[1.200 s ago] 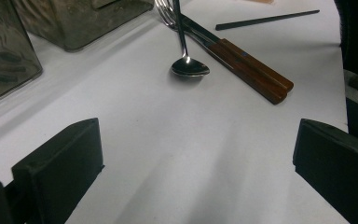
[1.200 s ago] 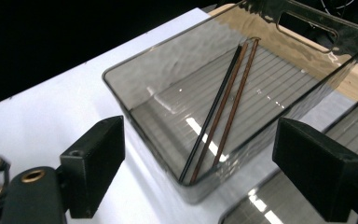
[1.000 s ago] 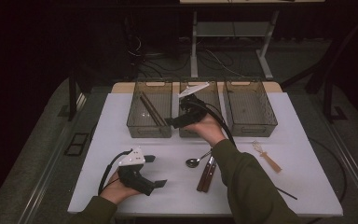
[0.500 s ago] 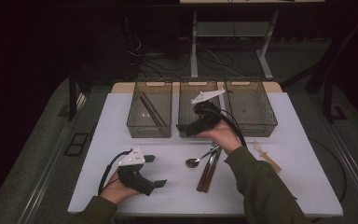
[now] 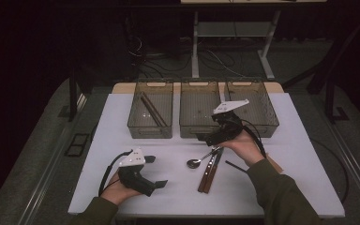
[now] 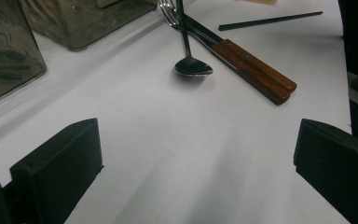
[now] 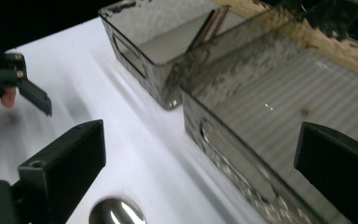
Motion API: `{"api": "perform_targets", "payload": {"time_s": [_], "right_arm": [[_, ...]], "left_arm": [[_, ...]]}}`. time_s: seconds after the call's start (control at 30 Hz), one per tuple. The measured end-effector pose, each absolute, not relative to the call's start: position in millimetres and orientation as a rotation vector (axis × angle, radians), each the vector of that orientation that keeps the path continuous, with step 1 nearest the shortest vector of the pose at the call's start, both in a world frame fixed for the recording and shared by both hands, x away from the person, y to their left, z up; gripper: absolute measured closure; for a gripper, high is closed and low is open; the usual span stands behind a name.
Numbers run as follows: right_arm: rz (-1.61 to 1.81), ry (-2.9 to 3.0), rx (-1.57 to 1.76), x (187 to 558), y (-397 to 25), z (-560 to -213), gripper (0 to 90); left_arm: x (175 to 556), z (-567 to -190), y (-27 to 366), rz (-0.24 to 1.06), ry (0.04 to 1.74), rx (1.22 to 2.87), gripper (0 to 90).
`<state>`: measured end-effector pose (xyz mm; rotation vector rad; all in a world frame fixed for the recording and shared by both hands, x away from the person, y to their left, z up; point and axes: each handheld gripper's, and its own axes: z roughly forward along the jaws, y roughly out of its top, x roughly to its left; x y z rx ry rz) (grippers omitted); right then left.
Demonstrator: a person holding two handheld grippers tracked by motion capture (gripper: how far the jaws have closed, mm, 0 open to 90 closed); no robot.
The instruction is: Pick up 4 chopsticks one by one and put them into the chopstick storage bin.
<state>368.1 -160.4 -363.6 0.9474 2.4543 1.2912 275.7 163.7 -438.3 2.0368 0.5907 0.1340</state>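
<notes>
With jaws spread wide and empty above the spoon [image 5: 194,162], the right hand-held gripper [image 5: 209,138] risks nudging the adjacent wooden-handled knives [image 5: 209,169] on descent.

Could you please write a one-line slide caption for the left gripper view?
Open left claw faces a spoon and wooden-handled cutlery on the white table.
</notes>
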Motion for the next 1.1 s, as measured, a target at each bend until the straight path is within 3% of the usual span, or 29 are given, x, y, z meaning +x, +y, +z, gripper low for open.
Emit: {"api": "perform_targets", "payload": {"time_s": [1.1], "right_arm": [[1.277,2.427,1.023,302.0,-262.7,-393.4,5.4]], "left_arm": [[273.3,-438.0,164.5,0.150,0.601,2.045,0.0]]}}
